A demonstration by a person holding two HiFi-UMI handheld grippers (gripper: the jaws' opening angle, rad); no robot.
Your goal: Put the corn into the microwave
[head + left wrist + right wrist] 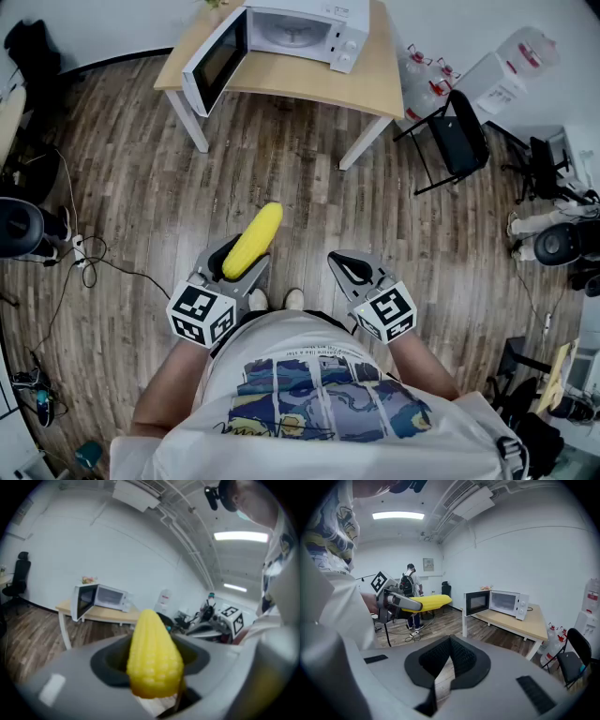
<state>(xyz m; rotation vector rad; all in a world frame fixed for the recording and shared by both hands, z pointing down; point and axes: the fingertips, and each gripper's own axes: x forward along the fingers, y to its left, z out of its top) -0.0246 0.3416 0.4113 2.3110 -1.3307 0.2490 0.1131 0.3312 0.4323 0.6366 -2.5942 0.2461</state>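
A yellow corn cob point(253, 241) sticks forward out of my left gripper point(242, 261), which is shut on its lower end and held at waist height over the wooden floor. In the left gripper view the corn point(153, 654) fills the middle between the jaws. My right gripper point(350, 269) is beside it on the right, shut with nothing in it, its pads point(460, 656) meeting at the tip. Ahead, the white microwave point(300, 28) stands on a light wooden table point(375, 80) with its door point(214, 64) swung open to the left.
A black folding chair point(459, 131) and water bottles point(422, 80) stand right of the table. Cables point(84, 258) lie on the floor at the left. In the right gripper view a person point(411, 585) stands at the far end of the room.
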